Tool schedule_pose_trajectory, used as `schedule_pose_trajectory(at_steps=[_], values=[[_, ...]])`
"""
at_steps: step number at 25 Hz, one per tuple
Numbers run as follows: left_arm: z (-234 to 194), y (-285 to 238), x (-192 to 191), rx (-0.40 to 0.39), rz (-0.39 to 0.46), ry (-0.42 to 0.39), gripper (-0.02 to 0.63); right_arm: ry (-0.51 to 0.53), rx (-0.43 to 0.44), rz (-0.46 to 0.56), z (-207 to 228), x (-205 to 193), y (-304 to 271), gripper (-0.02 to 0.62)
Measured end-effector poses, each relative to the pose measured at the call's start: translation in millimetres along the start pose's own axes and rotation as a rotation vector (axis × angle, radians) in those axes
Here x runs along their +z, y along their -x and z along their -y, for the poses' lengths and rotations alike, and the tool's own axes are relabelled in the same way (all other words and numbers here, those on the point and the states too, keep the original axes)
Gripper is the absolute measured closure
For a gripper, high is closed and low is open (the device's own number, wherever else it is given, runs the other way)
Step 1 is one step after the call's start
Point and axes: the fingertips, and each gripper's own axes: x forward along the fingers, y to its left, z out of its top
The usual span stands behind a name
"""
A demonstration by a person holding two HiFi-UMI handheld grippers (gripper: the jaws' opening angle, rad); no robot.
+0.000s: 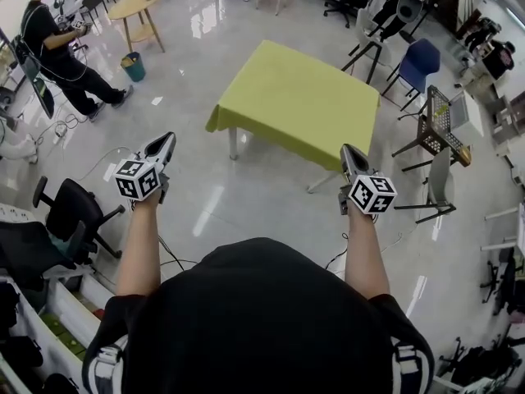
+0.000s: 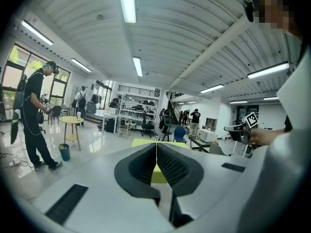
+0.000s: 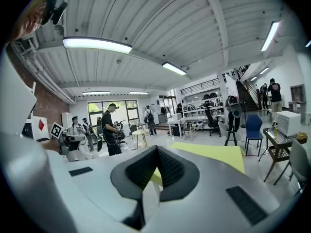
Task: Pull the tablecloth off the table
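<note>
Short of the table, on open floor: both grippers shut and empty, tablecloth not touched.
Head view has the left gripper [image 1: 166,143] and right gripper [image 1: 349,151] held side by side over bare floor [image 1: 271,195], well apart from the yellow tablecloth [image 1: 299,97]. The cloth lies flat on the table, draped over its edges, with one leg [image 1: 234,143] showing. Only the gripper views show the jaws up close: pads pressed together on each, nothing between, cloth just a yellow patch beyond. Ceiling strip lights [image 2: 127,4] show only in those views.
</note>
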Motion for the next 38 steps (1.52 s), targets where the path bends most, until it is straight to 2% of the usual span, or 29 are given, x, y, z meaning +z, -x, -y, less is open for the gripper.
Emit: schedule_pose_trajectory(at_steps=[6,12,19,27,38], values=[[-13,-14,-1,-0.035,0.008,0.016,0.583,-0.013,-0.044,-0.013,-1,-8,-9,0.574],[-33,-25,-9,-0.042,-0.025,0.021,0.583,-0.016,-0.072,-0.025,4,-5,-24,0.574],[-44,-70,1,-0.045,-0.052,0.011,0.583,-0.058,-0.087,-0.048,42,-12,-58,0.574],[-75,-140,25,-0.036,-0.074,-0.009,0.583,-0.068,-0.068,-0.051,78,2,-131,0.574],[-82,-255,61,-0.028,-0.094,-0.013,0.583,-0.080,-0.083,-0.057,170,37,-202,0.574]])
